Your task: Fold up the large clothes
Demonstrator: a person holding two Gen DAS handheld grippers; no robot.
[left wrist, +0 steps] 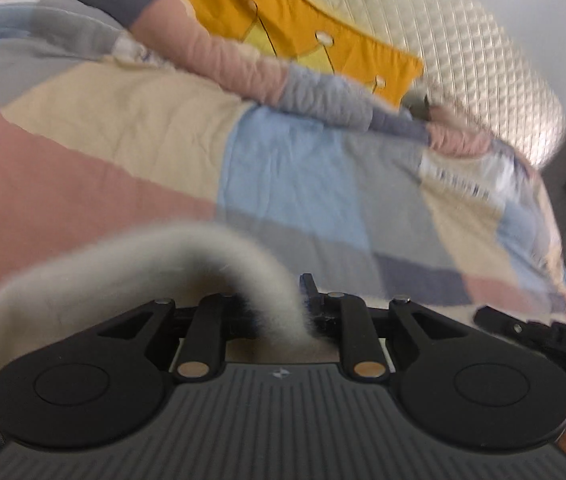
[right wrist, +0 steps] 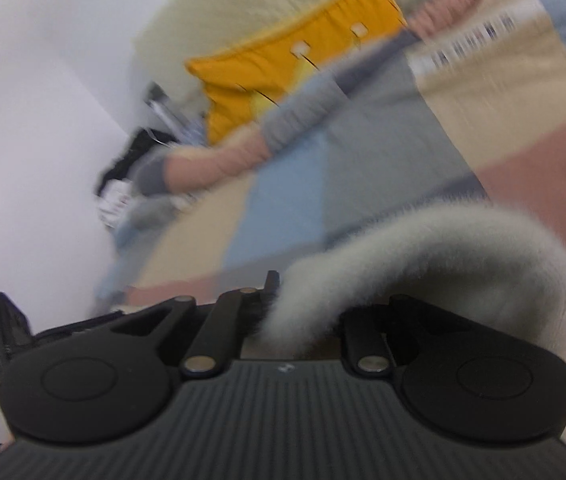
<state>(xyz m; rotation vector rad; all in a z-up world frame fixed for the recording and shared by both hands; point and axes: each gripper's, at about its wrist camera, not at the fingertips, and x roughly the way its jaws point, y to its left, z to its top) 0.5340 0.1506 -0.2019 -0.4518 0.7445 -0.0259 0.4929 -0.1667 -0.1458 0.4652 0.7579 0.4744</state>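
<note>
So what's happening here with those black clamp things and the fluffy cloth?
A person is folding laundry with a hand-held gripper in each hand. The left gripper and the right gripper each pinch the fuzzy pale grey-white garment, which hangs over a bed's pastel patchwork quilt. An orange-yellow cushion lies behind. Both views are blurred.

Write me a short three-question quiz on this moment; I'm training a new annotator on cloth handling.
1. True or false: each gripper has fuzzy grey cloth between its fingers.
2. What colour is the pillow behind the bedding? A) green B) yellow-orange C) black
3. What covers the bed?

Key:
1. True: left gripper, right gripper, fuzzy grey cloth.
2. B: pillow.
3. A patchwork quilt of pastel blocks.
</note>
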